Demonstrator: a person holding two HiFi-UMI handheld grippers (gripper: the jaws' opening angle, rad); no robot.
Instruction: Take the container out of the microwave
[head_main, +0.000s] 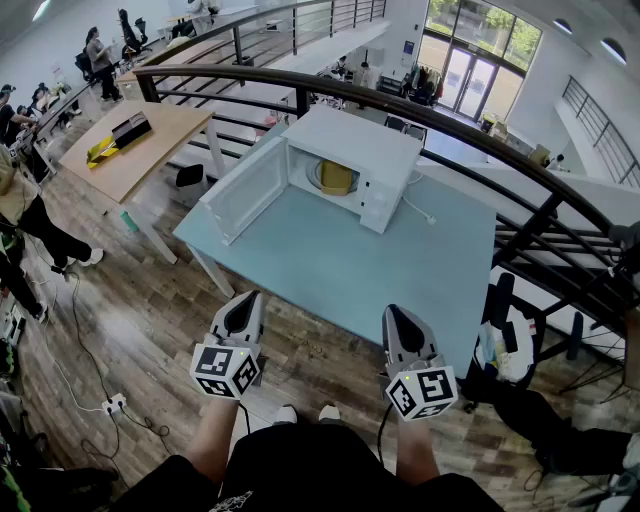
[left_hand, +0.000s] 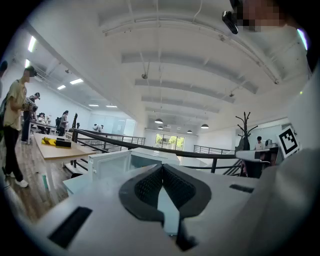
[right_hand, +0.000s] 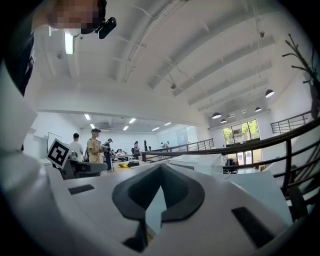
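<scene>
Far side of bench (head_main: 330, 275): microwave (head_main: 352, 142), door (head_main: 243, 192) open, yellow container (head_main: 336, 178) inside. Near my body: left hand-held gripper (head_main: 251, 297), right hand-held gripper (head_main: 390, 311), both clenched, empty. Step: approach. Next, I judge: part jaws, reach in.

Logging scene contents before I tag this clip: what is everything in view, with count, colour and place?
light blue table: one, ahead of the person
microwave: one, white, door open, on the far part of the light blue table
container: one, yellow, inside the microwave
wooden table: one, tan, further left, carrying a yellow and black item
railing: one, dark, curving behind the tables
power strip: one, white, on the wood floor at left
bystanders: several, left edge and background
left gripper: one, white with black jaws, shut, empty, held low
right gripper: one, same colours, shut, empty
shoes: two, white, between the grippers
</scene>
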